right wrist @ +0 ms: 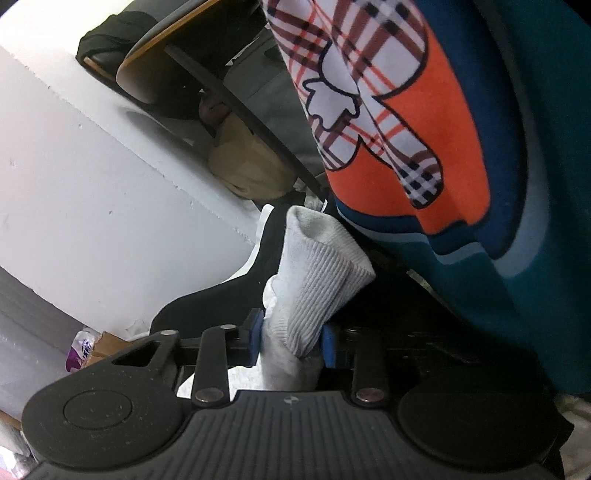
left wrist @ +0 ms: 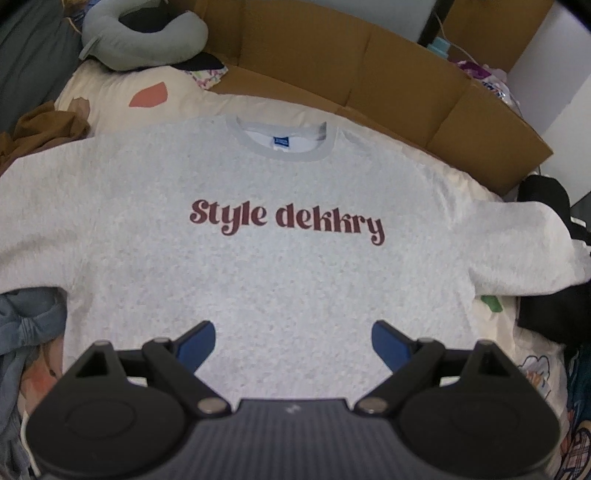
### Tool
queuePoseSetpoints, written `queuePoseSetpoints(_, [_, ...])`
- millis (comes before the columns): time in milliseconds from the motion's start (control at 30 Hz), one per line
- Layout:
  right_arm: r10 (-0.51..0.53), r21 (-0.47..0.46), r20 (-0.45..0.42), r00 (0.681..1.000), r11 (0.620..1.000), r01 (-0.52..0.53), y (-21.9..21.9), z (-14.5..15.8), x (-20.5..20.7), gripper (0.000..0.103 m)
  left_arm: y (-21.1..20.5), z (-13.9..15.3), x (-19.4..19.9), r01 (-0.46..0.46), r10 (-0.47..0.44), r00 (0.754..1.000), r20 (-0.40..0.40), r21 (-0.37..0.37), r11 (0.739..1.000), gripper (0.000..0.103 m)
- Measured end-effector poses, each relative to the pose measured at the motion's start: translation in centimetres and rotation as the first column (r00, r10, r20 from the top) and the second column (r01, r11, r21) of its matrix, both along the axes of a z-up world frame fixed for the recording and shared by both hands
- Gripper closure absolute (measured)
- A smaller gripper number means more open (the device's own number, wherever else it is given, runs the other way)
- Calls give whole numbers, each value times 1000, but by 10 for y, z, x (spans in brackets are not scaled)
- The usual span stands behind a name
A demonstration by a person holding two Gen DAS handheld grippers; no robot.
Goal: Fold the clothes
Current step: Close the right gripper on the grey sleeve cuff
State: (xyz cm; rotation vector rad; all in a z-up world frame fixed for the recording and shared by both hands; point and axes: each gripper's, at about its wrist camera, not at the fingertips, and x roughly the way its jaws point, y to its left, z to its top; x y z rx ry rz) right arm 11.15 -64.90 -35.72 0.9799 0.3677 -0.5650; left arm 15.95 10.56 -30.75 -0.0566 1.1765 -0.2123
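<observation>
A light grey sweatshirt (left wrist: 280,177) with dark red "Style dekkry" lettering lies flat, front up, on a cream bedspread (left wrist: 122,92), collar at the far side and both sleeves spread out. My left gripper (left wrist: 293,341) is open and hovers over the sweatshirt's lower body, touching nothing. In the right wrist view my right gripper (right wrist: 291,341) is shut on a ribbed light grey cuff (right wrist: 317,273), which sticks up between the blue pads. Whether this cuff is the sweatshirt's right sleeve end cannot be told from this view.
A grey neck pillow (left wrist: 144,33) and brown cardboard (left wrist: 369,74) lie beyond the collar. Brown cloth (left wrist: 44,125) and blue denim (left wrist: 22,332) lie at the left, black cloth (left wrist: 546,258) at the right. A teal, orange and plaid fabric (right wrist: 424,110) hangs close beside the right gripper.
</observation>
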Motion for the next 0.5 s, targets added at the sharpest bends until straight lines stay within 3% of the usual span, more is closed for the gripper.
queuePoseSetpoints(233, [14, -8, 10, 1000, 1000, -14, 8, 19, -2, 81, -4, -11, 0, 21, -21, 1000, -10, -22, 1000, 10])
queuePoseSetpoints(500, [73, -21, 77, 994, 997, -72, 20, 56, 1, 83, -22, -26, 5, 46, -46, 999, -5, -106, 993, 16])
